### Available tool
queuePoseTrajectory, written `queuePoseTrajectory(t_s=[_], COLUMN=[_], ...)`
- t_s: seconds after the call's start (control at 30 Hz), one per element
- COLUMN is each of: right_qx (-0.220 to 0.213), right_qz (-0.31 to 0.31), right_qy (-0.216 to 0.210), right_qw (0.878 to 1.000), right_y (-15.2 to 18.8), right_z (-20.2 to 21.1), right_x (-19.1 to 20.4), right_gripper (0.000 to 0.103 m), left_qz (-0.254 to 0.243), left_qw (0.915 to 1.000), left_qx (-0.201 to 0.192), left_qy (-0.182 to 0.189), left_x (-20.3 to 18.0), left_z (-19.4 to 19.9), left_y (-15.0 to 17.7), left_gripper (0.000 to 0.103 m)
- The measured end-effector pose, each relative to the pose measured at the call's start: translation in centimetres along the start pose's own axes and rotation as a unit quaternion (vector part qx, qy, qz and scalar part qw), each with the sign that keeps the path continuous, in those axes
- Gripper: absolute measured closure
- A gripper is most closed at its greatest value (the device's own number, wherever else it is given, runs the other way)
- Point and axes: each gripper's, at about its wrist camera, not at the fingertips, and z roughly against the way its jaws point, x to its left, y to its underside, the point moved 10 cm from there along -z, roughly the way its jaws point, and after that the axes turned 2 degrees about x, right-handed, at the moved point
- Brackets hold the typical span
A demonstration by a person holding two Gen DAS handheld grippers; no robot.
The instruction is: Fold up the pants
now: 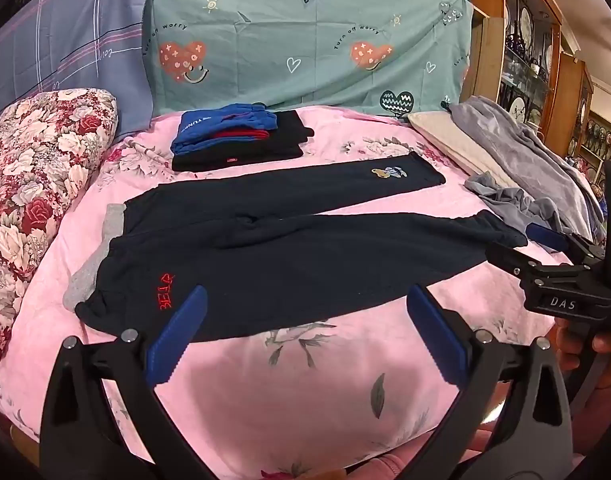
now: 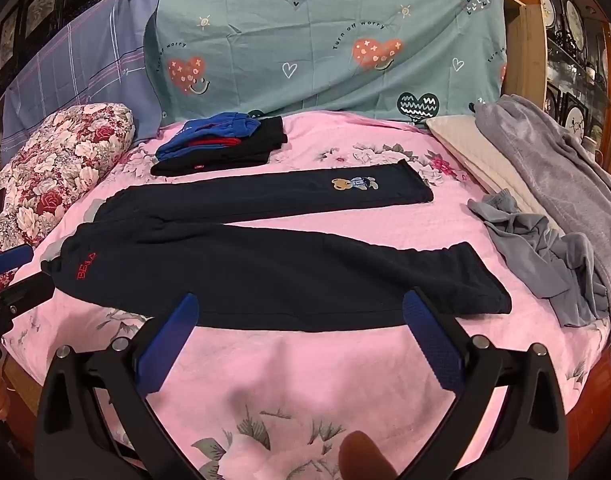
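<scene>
Dark navy pants [image 1: 305,256] lie flat on the pink floral bedspread [image 1: 289,392], waistband to the left, legs spread to the right; they also show in the right wrist view [image 2: 265,276]. A red logo sits near the waist and a bear patch on the far leg. My left gripper [image 1: 305,332] is open and empty, just in front of the near leg's front edge. My right gripper [image 2: 301,340] is open and empty, in front of the near leg toward its cuff. The right gripper also shows at the right edge of the left wrist view [image 1: 561,264].
A stack of folded blue, red and black clothes [image 1: 233,136] lies behind the pants. A floral pillow [image 1: 37,168] is at the left. Crumpled grey garments [image 2: 545,256] and a cream pad [image 2: 477,156] lie at the right. A teal sheet [image 1: 305,40] hangs behind.
</scene>
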Motion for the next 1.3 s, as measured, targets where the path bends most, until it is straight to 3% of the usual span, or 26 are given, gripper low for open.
queuePoseTrajectory(t_s=[1.3], right_qx=[0.019], right_qz=[0.001], right_qy=[-0.001], right_qw=[1.000], right_y=[0.7], right_z=[-1.2], right_x=[0.1], right_gripper=[0.001], left_qz=[0.003], left_qw=[0.9999], left_qx=[0.014], left_qy=[0.001], left_x=[0.1], left_z=[-1.4], left_y=[0.8], left_gripper=[0.002])
